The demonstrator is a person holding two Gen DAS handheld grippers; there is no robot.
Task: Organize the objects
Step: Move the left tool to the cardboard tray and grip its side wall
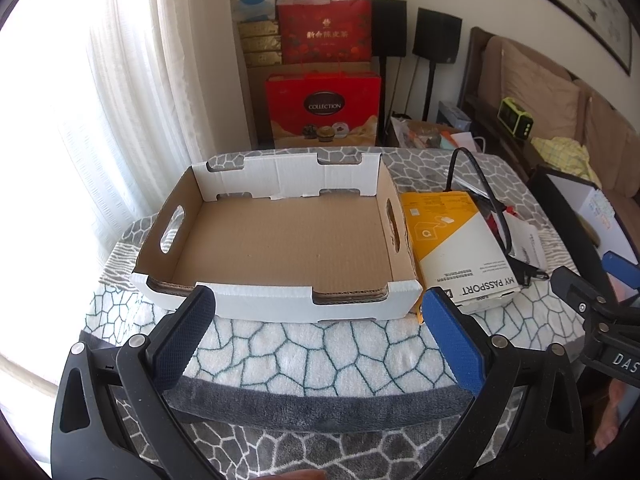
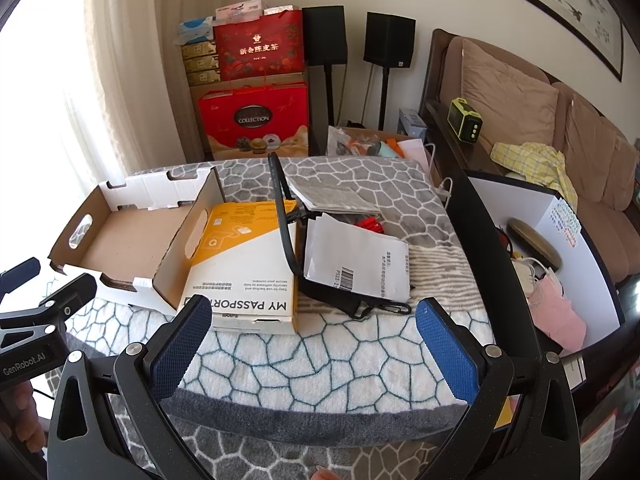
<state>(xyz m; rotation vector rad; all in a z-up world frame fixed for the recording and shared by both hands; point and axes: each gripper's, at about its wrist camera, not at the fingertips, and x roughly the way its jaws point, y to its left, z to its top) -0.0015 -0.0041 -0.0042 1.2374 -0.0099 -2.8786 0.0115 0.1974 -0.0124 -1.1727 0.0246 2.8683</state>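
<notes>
An empty cardboard tray with white outer walls and cut-out handles sits on the patterned towel; the right wrist view shows this tray at the left. To the right of it lies a yellow and white "My Passport" box. Past the box lie a black strap with a clip, white printed papers, a grey packet and something small and red. My left gripper hangs open just before the tray's front wall. Before the box and strap, my right gripper is open and empty.
A white open bin at the right edge of the table holds a dark case, cables and a pink item. Behind the table stand red gift boxes, two black speakers on stands and a brown sofa with a green device.
</notes>
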